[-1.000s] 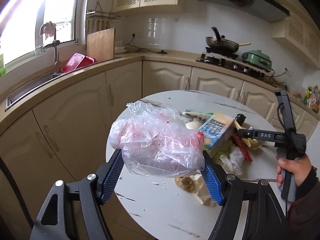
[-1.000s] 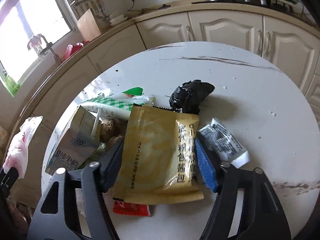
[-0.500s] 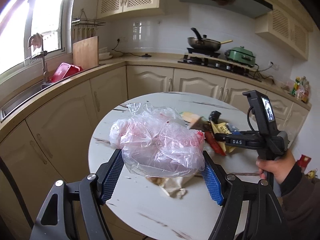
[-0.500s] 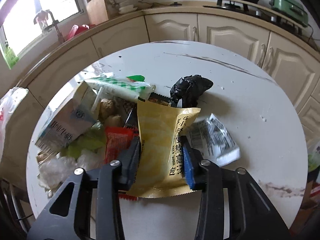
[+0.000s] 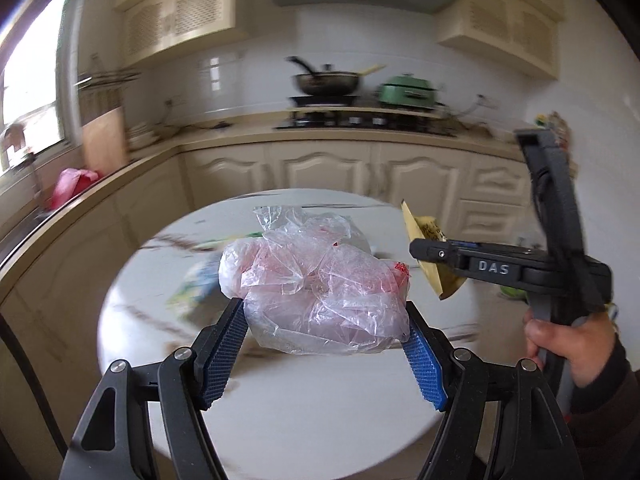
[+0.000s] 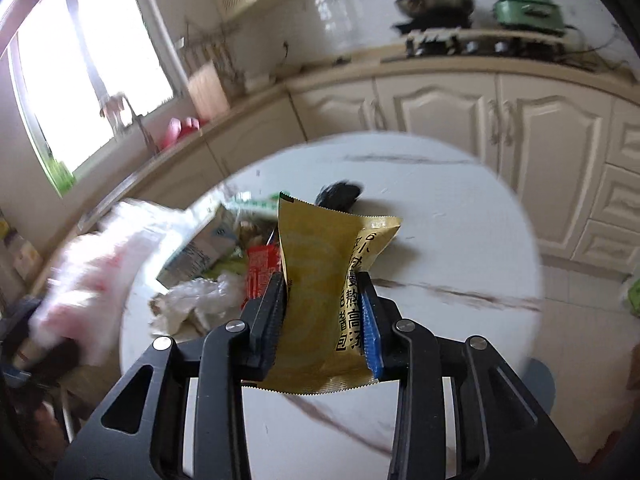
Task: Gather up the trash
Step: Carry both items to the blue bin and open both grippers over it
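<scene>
Kitchen behind, round marble table (image 5: 320,420) below; left wrist view: my left gripper (image 5: 326,344) clamps a crumpled clear plastic bag (image 5: 316,292) above the table. Right wrist view: my right gripper (image 6: 324,312) pinches a yellow sauce packet (image 6: 320,280), lifted over the trash pile (image 6: 216,276).

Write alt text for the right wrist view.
The right gripper pinches a yellow sauce packet above a round white marble table. Behind lie a black bag, a red wrapper and other blurred trash.
</scene>
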